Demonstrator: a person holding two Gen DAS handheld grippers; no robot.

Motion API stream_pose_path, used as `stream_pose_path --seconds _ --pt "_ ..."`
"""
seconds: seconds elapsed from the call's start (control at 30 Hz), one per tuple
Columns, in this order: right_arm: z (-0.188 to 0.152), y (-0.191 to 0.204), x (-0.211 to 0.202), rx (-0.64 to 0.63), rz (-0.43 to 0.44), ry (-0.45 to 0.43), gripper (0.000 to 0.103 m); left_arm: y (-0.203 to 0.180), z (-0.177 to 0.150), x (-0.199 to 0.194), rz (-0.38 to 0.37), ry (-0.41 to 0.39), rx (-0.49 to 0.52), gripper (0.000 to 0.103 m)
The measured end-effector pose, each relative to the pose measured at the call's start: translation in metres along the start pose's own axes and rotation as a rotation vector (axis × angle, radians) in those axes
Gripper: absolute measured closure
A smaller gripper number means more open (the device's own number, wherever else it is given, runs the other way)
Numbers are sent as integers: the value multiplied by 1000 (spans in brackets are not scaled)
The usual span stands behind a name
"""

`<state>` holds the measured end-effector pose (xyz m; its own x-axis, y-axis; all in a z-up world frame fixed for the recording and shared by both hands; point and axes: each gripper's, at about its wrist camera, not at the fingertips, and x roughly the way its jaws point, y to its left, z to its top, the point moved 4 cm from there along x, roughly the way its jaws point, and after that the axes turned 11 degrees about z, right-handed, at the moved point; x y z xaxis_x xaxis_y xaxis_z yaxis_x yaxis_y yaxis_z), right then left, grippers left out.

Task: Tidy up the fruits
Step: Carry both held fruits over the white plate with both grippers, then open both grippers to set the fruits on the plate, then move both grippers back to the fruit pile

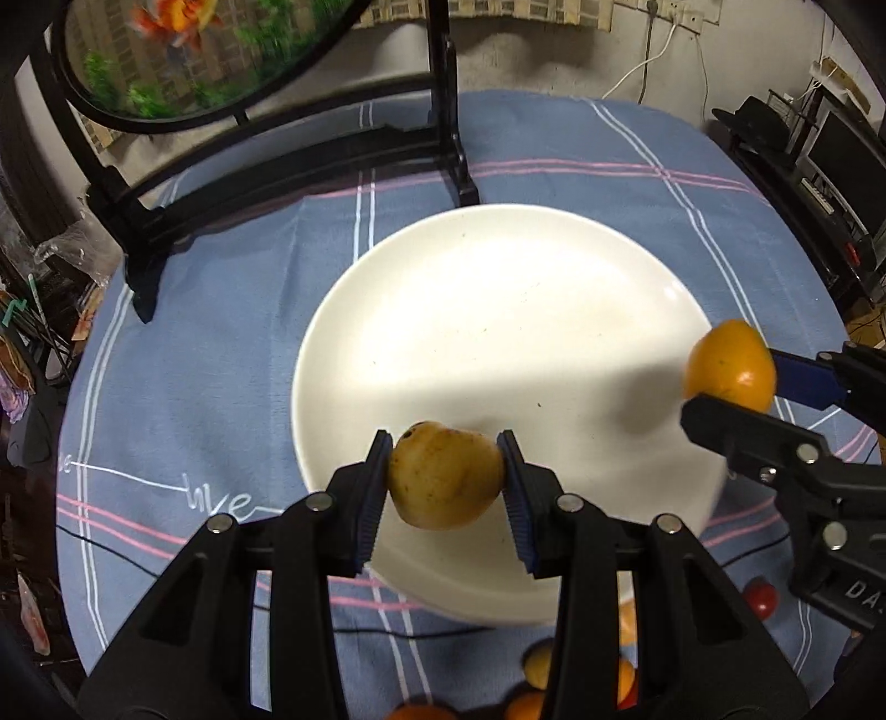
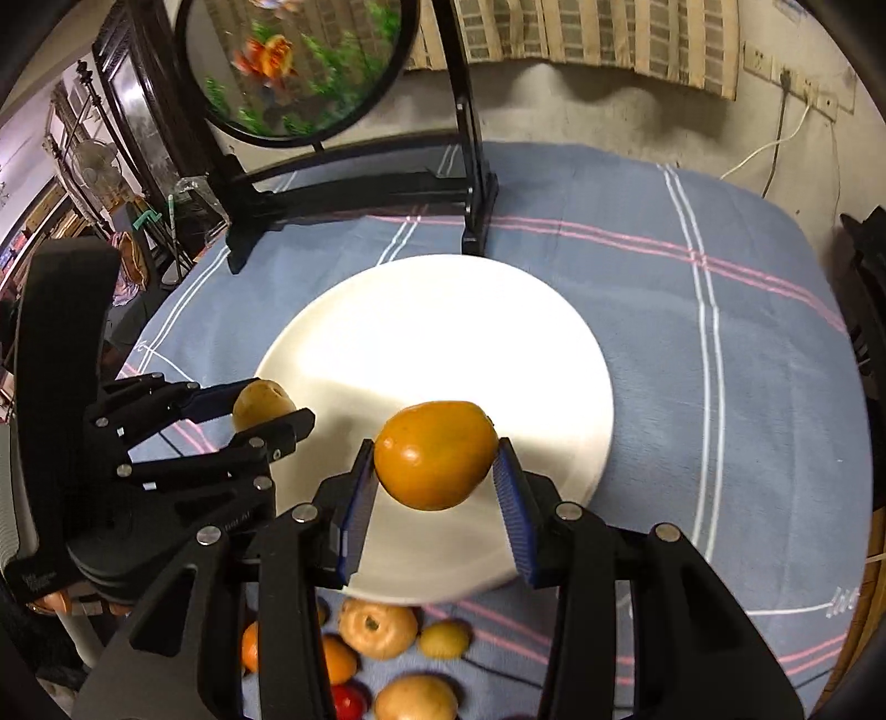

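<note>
My left gripper (image 1: 446, 479) is shut on a yellow-brown fruit (image 1: 443, 476), held over the near rim of the white plate (image 1: 498, 310). My right gripper (image 2: 434, 462) is shut on an orange fruit (image 2: 434, 454), also above the plate (image 2: 443, 332). In the left wrist view the right gripper (image 1: 736, 387) comes in from the right with the orange fruit (image 1: 730, 365). Seen from the right wrist, the left gripper (image 2: 266, 410) enters from the left, carrying the yellow-brown fruit (image 2: 261, 403). The plate has nothing lying on it.
Several loose fruits (image 2: 382, 631) lie on the blue checked cloth (image 2: 720, 387) near the plate's front edge, among them a small red one (image 1: 760, 598). A black stand (image 1: 288, 166) with a round fish picture (image 1: 183, 50) stands behind the plate. Clutter borders the table.
</note>
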<state>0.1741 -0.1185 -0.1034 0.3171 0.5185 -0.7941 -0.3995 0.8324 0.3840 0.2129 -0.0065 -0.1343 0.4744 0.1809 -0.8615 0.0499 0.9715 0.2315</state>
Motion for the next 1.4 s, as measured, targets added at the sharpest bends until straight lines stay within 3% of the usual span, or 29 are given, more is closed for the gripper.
stream_pose_path --seconds 0.1,0.3,0.37,0.43,0.47,0.5,0.8,0.93,1.13,1.4 --pt "2 -6 17 -3 -7 41 60 -4 2 13 5 15 11 62" --pt "3 -20 50 14 -41 126 59 -4 9 32 29 37 5 36" --pt "3 -26 54 24 -59 136 59 0 8 33 30 35 -3 35" --pt "2 -29 51 35 -54 125 55 3 8 32 23 31 -8 28" --pt "2 -29 47 35 -44 115 37 4 8 31 17 28 -14 27" --pt "1 -29 44 35 -48 107 32 5 8 29 15 25 -19 27" --pt "-7 -16 -14 54 -28 0 31 27 -2 -9 4 -23 -62 27" --pt "-33 -6 -41 68 -27 -16 31 37 -24 -35 -4 -53 -61 26" --pt "-96 27 -67 -15 -38 -14 31 41 -74 -62 -31 -63 -41 24" --pt "-195 67 -76 -58 11 60 31 34 -179 -87 -87 -23 51 22"
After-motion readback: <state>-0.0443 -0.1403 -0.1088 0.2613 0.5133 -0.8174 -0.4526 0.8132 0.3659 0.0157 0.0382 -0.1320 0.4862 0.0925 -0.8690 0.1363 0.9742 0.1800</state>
